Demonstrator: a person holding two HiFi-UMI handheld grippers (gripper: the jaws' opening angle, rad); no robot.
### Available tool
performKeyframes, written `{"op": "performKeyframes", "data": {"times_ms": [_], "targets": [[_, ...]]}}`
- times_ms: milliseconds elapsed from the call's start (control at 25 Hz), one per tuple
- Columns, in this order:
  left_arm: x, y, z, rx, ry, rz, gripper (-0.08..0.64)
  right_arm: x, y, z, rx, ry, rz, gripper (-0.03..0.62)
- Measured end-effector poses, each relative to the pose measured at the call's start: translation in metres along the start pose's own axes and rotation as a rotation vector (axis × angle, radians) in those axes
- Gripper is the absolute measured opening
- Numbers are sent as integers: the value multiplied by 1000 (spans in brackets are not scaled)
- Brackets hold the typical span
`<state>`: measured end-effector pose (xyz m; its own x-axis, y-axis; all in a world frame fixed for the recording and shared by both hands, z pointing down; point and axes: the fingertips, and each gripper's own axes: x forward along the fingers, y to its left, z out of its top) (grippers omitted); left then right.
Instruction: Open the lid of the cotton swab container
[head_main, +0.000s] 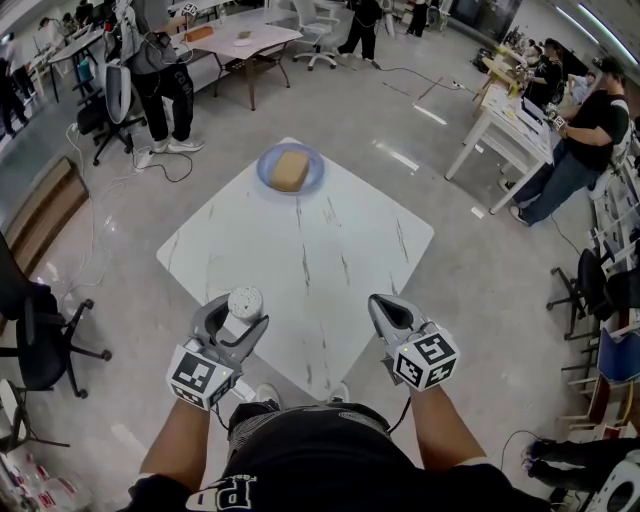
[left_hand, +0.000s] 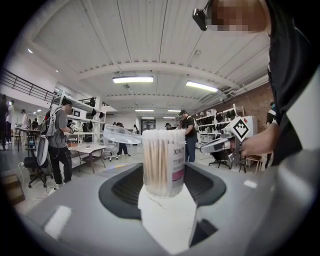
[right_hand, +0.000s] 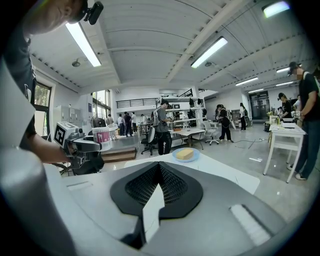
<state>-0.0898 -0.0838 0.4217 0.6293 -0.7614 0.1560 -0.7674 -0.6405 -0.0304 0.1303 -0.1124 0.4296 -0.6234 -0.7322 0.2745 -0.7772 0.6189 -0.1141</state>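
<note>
My left gripper (head_main: 240, 322) is shut on the cotton swab container (head_main: 244, 304), a clear round tub full of swabs, and holds it upright above the table's near edge. In the left gripper view the container (left_hand: 163, 162) stands between the jaws, and its clear lid (left_hand: 121, 134) is flipped open to the left, still joined at the rim. My right gripper (head_main: 388, 312) hangs to the right of the container and apart from it, shut with nothing in it. In the right gripper view its jaws (right_hand: 159, 172) meet, and the container (right_hand: 101, 138) shows at the left.
A white marble table (head_main: 300, 260) lies ahead with a blue plate (head_main: 270, 178) holding a tan block (head_main: 290, 170) at its far corner. Office chairs, desks and several people stand around the room beyond it.
</note>
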Motion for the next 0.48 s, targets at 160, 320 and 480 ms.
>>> {"op": "performKeyframes", "data": {"times_ms": [160,320,480], "targets": [[1,-1,0,-1,0,-3,304,1,0,0,3,-1,1,0],[2,-1,0,2,1,-5,304,2,0,-1,5,-1,3,0],[1,1,0,4,3,-4,304,2,1,-2,9,3,3,0]]}}
